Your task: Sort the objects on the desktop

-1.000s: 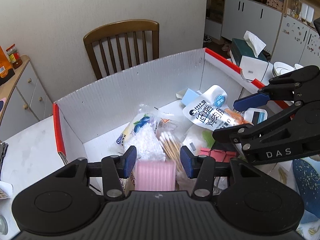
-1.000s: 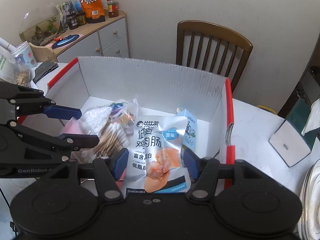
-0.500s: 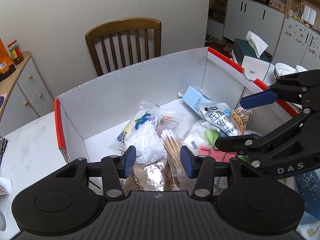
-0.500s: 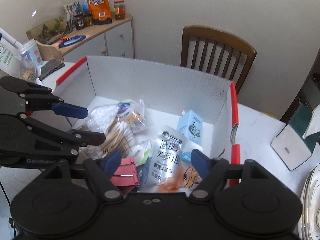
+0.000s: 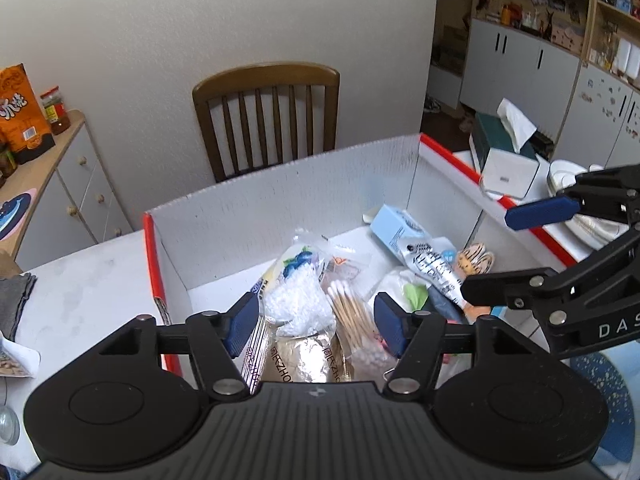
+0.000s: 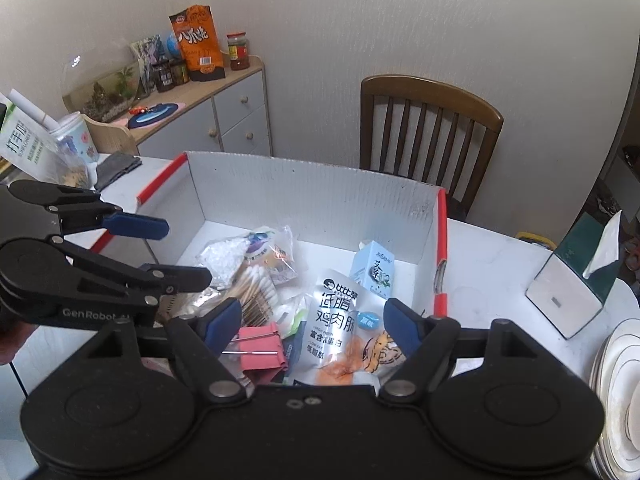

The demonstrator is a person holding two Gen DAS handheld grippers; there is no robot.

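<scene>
A white cardboard box with red edges holds sorted items. Inside lie a silver chicken-sausage pouch, a light blue carton, a bag of cotton swabs, a white-filled bag, a foil pack and pink binder clips. My left gripper is open and empty above the box's near side. My right gripper is open and empty above the pouch.
A wooden chair stands behind the box. A tissue box and stacked plates sit to the right. A grey cabinet with jars and an orange bag is at the left.
The left gripper let go of a pink pack and the right gripper let go of the sausage pouch, which now lies in the box. Both grippers have risen and drawn back.
</scene>
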